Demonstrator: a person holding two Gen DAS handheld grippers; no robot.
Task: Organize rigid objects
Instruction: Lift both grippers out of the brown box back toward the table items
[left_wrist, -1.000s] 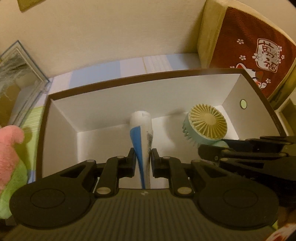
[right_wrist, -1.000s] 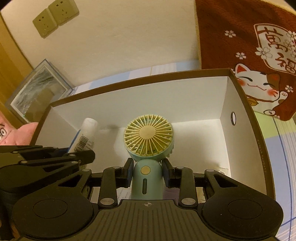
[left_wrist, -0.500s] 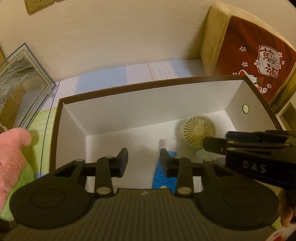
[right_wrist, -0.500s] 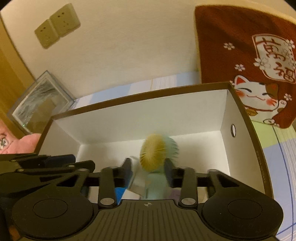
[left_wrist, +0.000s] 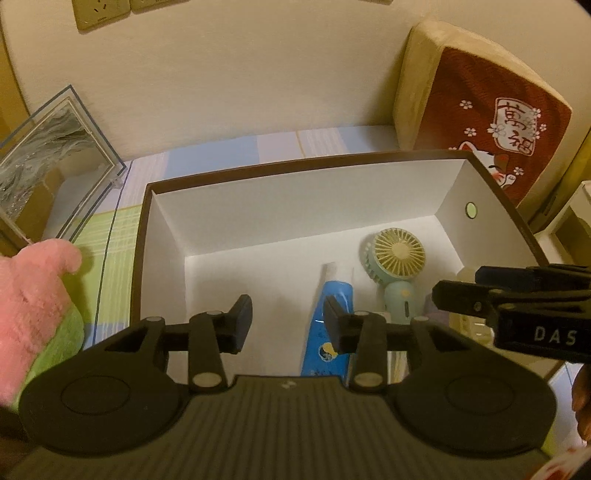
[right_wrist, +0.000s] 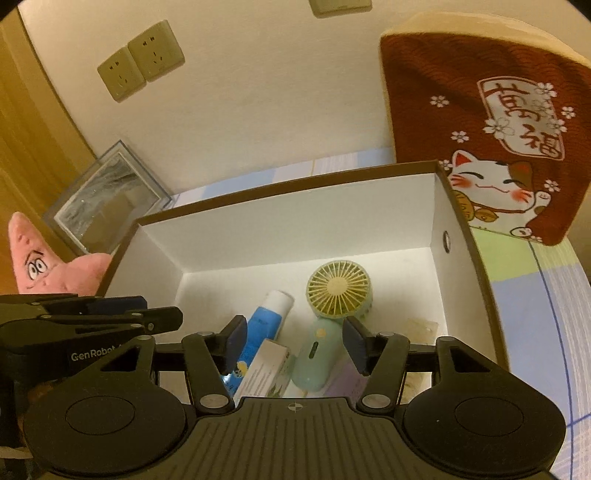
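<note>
We see both grippers held above the near side of the open box (left_wrist: 295, 168), each with its jaws spread apart and nothing between the pads. In the left wrist view, the left gripper (left_wrist: 287, 323) hovers with the blue tube (left_wrist: 330, 317) lying on the box floor below; the tube's body passes just under and beside the right-hand finger rather than through the gap. In the right wrist view, the right gripper (right_wrist: 293, 341) frames the handle of the small fan (right_wrist: 334, 306), which lies flat on the floor beneath the open jaws, apart from both pads. The fan has a pale yellow round grille, a mint-green housing and a mint-green handle with a small yellow button and a dark slot. The tube is blue with a white cap end pointing toward the far wall, and it lies just left of the fan. A small white carton (right_wrist: 264, 371) rests against the tube's near end, and a lilac flat item (right_wrist: 349, 384) lies under the fan's handle. The box is white inside with a brown rim. Beside it sit a pink plush star (right_wrist: 33, 258), a clear case (right_wrist: 107, 199) and a red cat cushion (right_wrist: 491, 122).
</note>
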